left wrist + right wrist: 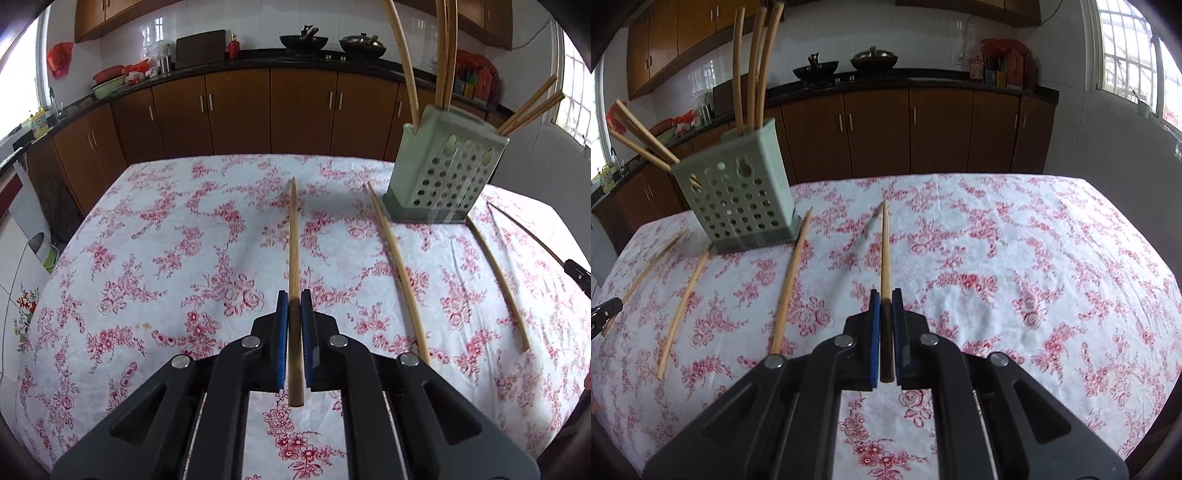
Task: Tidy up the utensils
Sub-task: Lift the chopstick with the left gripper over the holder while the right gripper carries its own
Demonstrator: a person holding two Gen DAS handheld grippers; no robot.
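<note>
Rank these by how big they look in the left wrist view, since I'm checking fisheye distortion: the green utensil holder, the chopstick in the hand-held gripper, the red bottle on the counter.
1. Green utensil holder
2. Held chopstick: longer but thinner, and nearer the camera, so this order is unsure
3. Red bottle: smallest, and farthest

Bright daylight from blown-out side windows [1128, 55], sharp focus, strong fisheye warping, dark corners

The holder [439, 177] stands at the table's [155, 229] far edge, sticks projecting above its rim. Three loose chopsticks [400, 273] lie on the cloth in front of the holder. Left of the holder, the cloth is unobstructed.
</note>
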